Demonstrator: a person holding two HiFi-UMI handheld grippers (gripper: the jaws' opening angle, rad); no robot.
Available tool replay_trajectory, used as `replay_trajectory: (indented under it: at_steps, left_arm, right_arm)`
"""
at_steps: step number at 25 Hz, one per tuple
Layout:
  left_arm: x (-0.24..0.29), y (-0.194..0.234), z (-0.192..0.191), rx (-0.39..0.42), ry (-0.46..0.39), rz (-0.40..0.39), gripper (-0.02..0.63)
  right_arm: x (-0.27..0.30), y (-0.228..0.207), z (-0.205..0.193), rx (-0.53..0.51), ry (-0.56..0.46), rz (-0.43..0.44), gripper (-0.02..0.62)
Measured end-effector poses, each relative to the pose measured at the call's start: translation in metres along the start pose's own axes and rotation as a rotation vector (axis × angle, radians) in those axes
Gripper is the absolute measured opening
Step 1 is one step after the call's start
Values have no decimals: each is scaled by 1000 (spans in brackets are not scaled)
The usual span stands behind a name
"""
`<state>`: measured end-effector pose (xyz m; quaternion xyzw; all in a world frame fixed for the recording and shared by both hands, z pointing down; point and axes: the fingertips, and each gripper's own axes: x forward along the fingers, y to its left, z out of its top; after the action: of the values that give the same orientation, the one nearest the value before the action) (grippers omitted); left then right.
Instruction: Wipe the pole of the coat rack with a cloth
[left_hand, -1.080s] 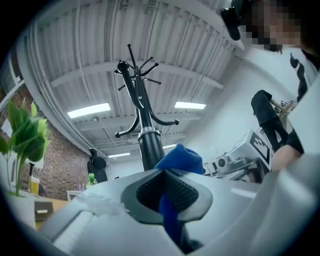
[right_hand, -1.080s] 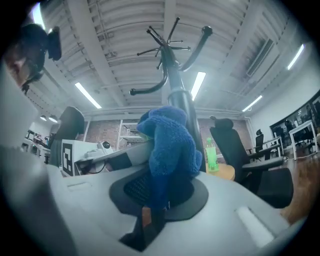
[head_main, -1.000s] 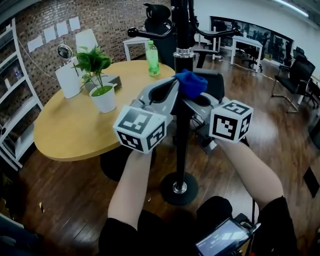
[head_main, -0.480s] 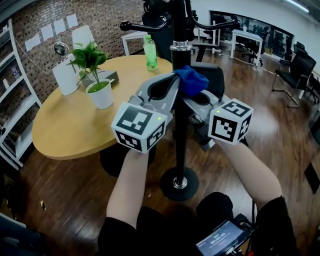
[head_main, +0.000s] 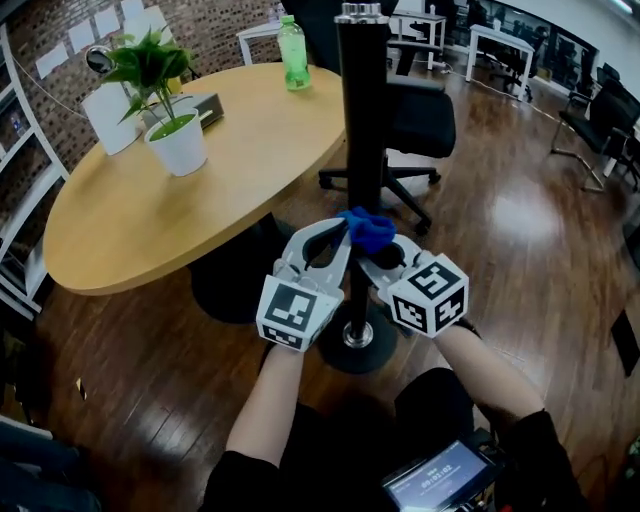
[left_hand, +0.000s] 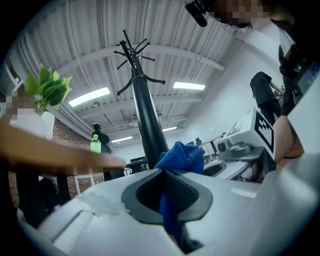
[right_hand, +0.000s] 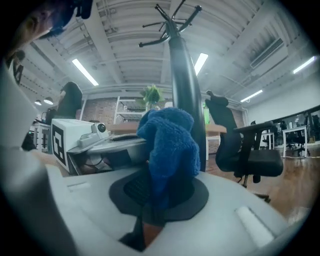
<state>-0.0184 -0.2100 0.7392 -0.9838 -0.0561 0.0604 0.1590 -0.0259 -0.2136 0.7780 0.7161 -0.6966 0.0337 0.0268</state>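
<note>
Left tongs (head_main: 338, 238) and right tongs (head_main: 378, 248) both clamp the blue cloth (head_main: 368, 228) in the head view. They press it against the black pole (head_main: 362, 120) low down, with the round base (head_main: 358, 345) at 6 o'clock of the cloth and the desk (head_main: 150, 230) at 10 o'clock. To wipe well, I judge both grips should be firm, with the cloth hugged to the pole and slid evenly along it.

In the left gripper view, the left tongs (left_hand: 167, 197) are closed on a fold of cloth (left_hand: 182, 156), and the pole (left_hand: 149, 125) rises at 12 o'clock.

In the right gripper view, the right tongs (right_hand: 159, 197) pinch the cloth (right_hand: 169, 142), which hides the pole's (right_hand: 186, 95) lower stretch.

I cannot tell how far the cloth wraps behind the pole. The hooks (left_hand: 132, 50) show only in the gripper views.
</note>
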Motion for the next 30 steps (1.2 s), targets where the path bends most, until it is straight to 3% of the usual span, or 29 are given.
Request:
replay_trajectory:
  at_steps: [4,10,17,23,27,30]
  left_arm:
    - [-10,-30,-102,-51,85,-9,2]
    - [-23,-74,-246,-112,306,-33,0]
    - [-33,-118,-351,-124,580,-120,0]
    - [-41,-148,-405,-183,722,-191,0]
    - [-37,-143,-397,-208,699,-192,0]
    - [-32,-129,-370,-224,642,-182,0]
  right_arm:
    - [9,-2,-104,8,132,-27,52]
    - [22,-5,-252,87,308,-77,52]
    - [25,-9,-353,96,527,-119,52]
    - [22,-6,-404,127,647,-135,52]
    - [21,-12,-399,102,656,-145,52]
    - [23,-14,-370,100,615,-133,52]
